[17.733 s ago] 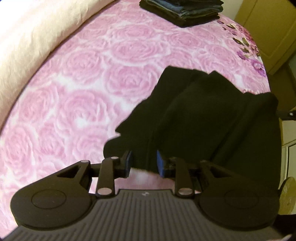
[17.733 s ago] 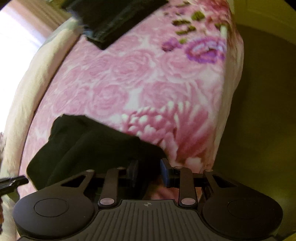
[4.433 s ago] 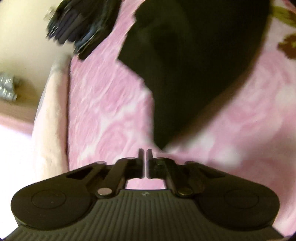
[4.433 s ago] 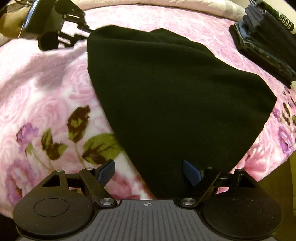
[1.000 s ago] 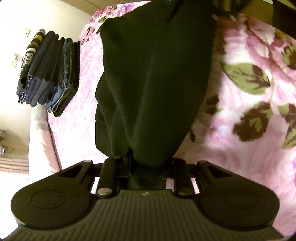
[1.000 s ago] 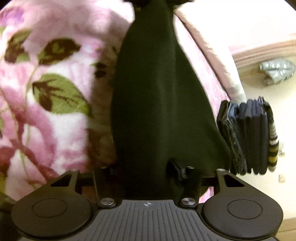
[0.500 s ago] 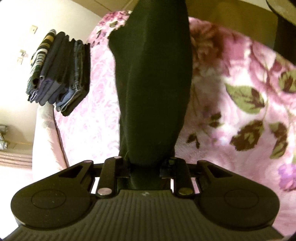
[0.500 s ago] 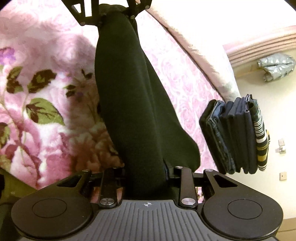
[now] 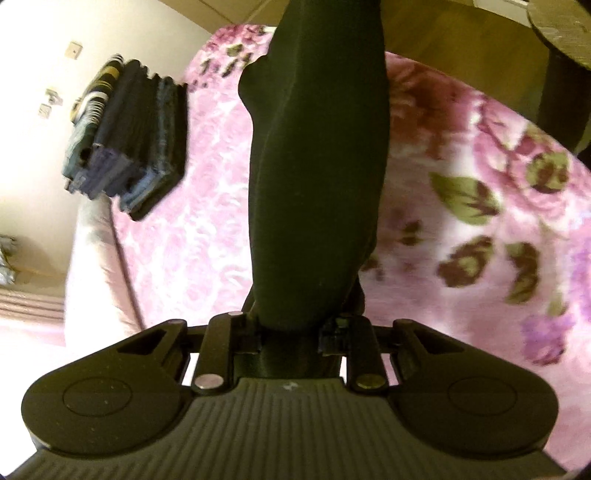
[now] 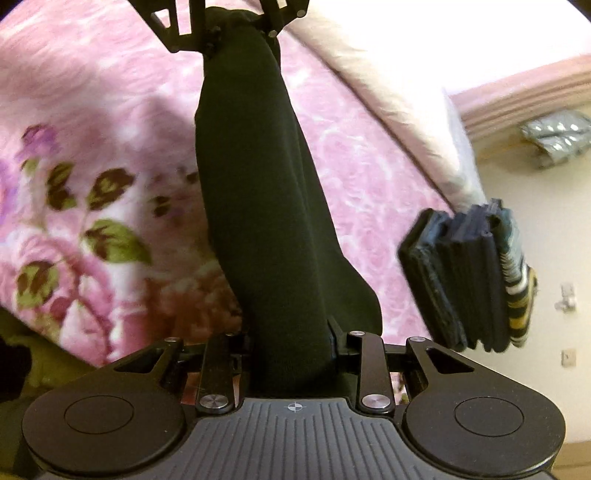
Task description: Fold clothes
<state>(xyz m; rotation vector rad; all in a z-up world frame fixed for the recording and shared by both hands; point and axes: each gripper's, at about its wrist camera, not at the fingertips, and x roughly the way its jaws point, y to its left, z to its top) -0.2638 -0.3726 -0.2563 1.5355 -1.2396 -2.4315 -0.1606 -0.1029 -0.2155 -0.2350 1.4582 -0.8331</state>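
A black garment (image 9: 317, 166) hangs bunched into a long narrow band, stretched between my two grippers above the bed. My left gripper (image 9: 291, 332) is shut on one end of it, the cloth filling the gap between its pads. At the other end of the black garment (image 10: 258, 203) my right gripper (image 10: 291, 343) is shut in the same way. The left gripper (image 10: 221, 22) shows at the top of the right wrist view, clamped on the far end. Part of the right gripper's body (image 9: 557, 33) appears at the top right of the left wrist view.
Below lies a bed with a pink floral blanket (image 9: 461, 221) (image 10: 92, 129). A stack of folded clothes (image 9: 129, 147) (image 10: 472, 280) sits on it towards the far edge. Cream bedding (image 10: 388, 92) runs along that side. The floor (image 10: 22, 369) shows past the blanket's near edge.
Both grippers have risen with the black garment. It has pulled into a narrower band, clear of the blanket, and the bed looks farther below.
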